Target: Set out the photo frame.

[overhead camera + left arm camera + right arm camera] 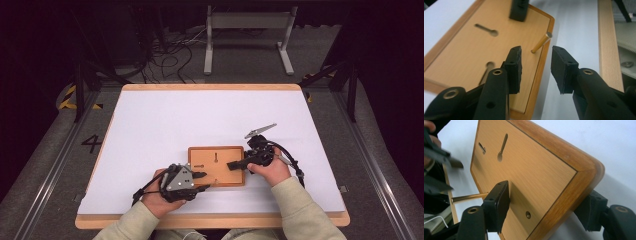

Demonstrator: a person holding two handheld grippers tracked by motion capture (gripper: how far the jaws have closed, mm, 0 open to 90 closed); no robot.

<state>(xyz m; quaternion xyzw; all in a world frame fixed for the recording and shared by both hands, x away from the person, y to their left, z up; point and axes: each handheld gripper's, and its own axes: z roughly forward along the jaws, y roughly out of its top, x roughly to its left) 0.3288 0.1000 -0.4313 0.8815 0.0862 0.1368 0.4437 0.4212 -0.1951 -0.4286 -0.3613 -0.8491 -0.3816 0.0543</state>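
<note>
A small wooden board [216,166] with keyhole slots lies near the table's front edge. A thin brass pin [541,43] sticks out of its face near one edge, seen also in the right gripper view as the brass pin [469,197]. My left gripper [536,53] is open, its jaws either side of the pin and just short of it, not touching. In the high view the left gripper [202,181] sits at the board's front left corner. My right gripper [546,200] is shut on the board [536,170], one jaw on its top face and one underneath its right edge.
The board rests on a white table top [210,115] with a wooden rim [210,220]. A small brass-lined hole [528,214] shows in the board beside the right gripper's upper jaw. Cables and a metal frame [247,35] lie on the floor beyond the table.
</note>
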